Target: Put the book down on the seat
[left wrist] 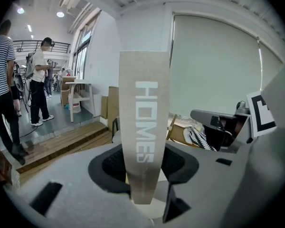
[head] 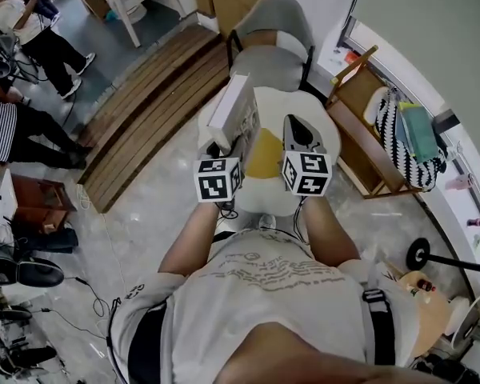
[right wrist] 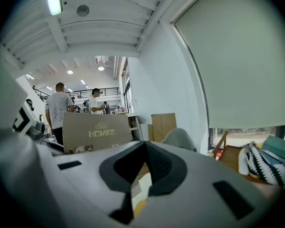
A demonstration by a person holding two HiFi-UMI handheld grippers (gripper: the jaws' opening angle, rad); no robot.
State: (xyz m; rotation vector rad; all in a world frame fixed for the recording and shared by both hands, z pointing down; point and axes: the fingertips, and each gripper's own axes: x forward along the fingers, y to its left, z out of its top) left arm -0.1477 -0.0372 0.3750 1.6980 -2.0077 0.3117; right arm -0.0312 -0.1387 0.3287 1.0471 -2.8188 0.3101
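Left gripper: fingers pinch the book low down, one pad on each cover. The book stands upright, spine toward the camera, rising well above the fingertips.

Right gripper: fingertips pressed together, nothing between them, alongside the left.

Under both sets of fingers: round white table. The seat of the grey chair lies ahead of the fingertips, beyond the table.

Step in hand, as I judge it: carry across.
- Clear the table's far edge.
- Tip the book flat over the seat and lower until it rests.
- Only then spread the fingers.

Risk: a tall book may swing in a low pinch.
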